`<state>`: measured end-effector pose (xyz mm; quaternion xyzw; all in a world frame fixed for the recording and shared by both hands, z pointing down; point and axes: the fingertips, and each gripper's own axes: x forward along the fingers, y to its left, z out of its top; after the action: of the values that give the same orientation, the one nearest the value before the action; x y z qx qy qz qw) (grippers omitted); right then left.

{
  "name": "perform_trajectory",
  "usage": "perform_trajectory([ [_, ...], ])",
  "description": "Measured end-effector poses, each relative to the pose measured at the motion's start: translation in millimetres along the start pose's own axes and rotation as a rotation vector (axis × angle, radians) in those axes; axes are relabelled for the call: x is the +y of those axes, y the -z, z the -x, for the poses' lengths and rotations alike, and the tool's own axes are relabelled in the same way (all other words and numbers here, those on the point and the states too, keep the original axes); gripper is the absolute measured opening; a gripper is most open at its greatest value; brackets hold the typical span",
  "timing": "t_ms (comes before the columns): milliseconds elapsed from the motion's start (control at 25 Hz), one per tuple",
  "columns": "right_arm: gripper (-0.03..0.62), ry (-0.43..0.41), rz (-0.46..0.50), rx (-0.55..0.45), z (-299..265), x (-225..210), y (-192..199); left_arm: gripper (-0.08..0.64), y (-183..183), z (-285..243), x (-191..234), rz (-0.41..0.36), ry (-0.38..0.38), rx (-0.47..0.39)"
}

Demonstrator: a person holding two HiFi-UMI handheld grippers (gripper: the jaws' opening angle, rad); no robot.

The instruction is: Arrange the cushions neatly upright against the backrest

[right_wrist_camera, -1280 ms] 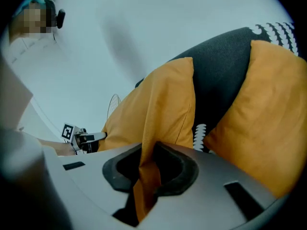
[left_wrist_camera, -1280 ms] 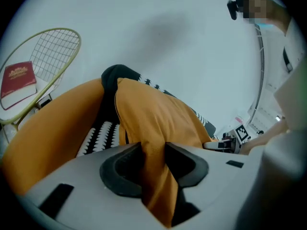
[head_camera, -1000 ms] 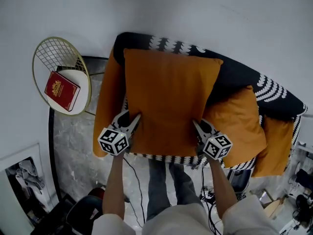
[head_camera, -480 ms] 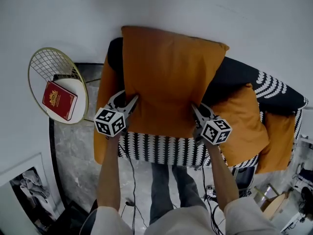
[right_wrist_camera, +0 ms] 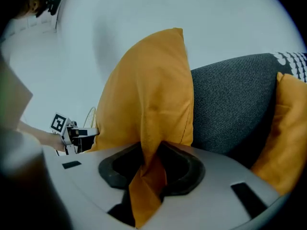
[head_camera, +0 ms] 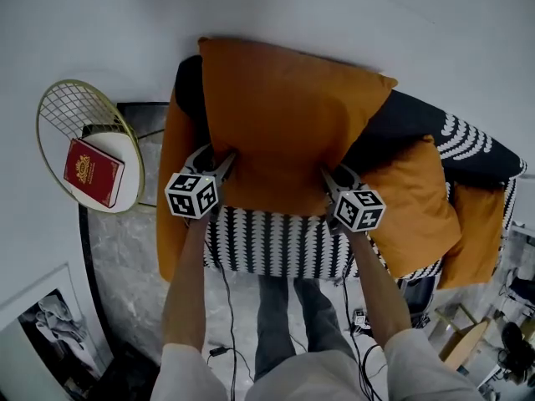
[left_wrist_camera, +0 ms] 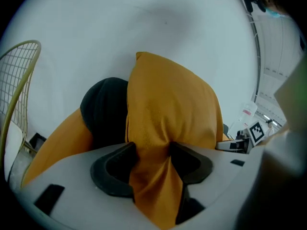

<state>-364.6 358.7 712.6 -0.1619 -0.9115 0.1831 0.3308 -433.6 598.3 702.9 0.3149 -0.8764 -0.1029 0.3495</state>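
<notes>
Left gripper (head_camera: 224, 161) and right gripper (head_camera: 328, 178) each pinch a lower corner of the large orange cushion (head_camera: 288, 128) — fabric bunched between the pads, jaws part-open and opening. Cushion stands upright on its lower edge at the sofa end on the person's left, broad face toward the person, top edge above the dark backrest (head_camera: 401, 128) (near square; no clear long axis). Patterned seat (head_camera: 267, 245) below; smaller orange cushion (head_camera: 414, 203) just beside it.
</notes>
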Motion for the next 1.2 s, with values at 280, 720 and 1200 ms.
perform_trajectory([
  [280,0.312,0.063,-0.007,-0.005,15.5,-12.0,3.0,0.356,3.1,23.6,9.6,0.02,-0.08,-0.039],
  [720,0.333,0.085,0.025,-0.052,101.8,-8.2,10.7,0.368,-2.0,57.7,-79.9,-0.085,-0.02,-0.09],
  [1200,0.029,0.133,0.105,-0.181,227.7,-41.3,3.1,0.037,2.5,15.3,-254.9,-0.244,0.202,-0.082],
])
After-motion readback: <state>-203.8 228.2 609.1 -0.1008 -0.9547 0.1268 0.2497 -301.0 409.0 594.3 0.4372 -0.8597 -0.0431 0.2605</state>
